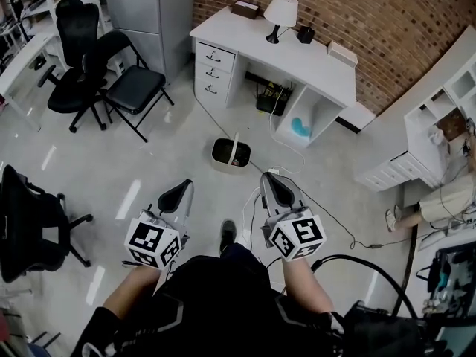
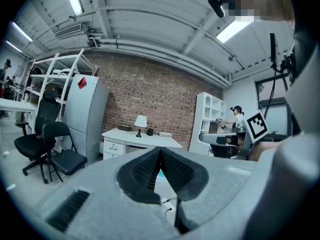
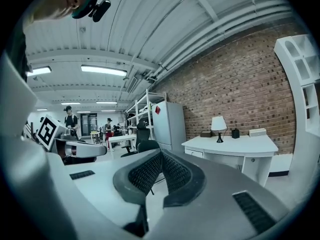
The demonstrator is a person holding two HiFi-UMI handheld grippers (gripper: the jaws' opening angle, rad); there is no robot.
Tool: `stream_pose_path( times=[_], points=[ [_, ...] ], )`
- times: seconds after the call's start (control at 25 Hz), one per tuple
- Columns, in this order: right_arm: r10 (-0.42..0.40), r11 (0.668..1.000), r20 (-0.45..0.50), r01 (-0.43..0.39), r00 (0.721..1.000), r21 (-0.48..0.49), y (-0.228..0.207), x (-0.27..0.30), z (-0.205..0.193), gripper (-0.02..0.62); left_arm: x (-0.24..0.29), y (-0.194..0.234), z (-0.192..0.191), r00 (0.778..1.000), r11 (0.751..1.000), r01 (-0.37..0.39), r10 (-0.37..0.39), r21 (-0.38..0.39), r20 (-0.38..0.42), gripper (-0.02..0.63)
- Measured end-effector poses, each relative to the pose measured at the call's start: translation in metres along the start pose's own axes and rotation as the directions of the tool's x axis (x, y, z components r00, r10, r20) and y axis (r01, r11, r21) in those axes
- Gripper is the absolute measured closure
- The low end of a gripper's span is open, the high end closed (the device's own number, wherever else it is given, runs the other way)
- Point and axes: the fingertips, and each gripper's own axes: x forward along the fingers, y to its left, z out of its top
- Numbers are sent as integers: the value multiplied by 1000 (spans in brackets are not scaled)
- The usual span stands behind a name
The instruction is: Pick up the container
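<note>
Plainly the container (image 1: 218, 155) sits on the floor (image 1: 149, 162), just in front of the white counter (image 1: 297, 58) and well ahead of both tongs. It looks like a small, light bin with thin, stiff walls and a dark inside. Its mouth faces up, and its longer side seems to run left to right in the head view, though only slightly. A pale handle (image 1: 235, 144) stands upright over the rim, the likeliest place to pinch. Left tongs (image 1: 178, 192) and right tongs (image 1: 274, 187) are both closed together on nothing.
</note>
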Motion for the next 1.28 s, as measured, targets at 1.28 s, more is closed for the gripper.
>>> stream_pose_path(
  times=[1.28],
  points=[
    [110,991,-50,-106,993,81,-200,139,-4,586,235,30,6,982,995,-97,101,34,-159,595]
  ],
)
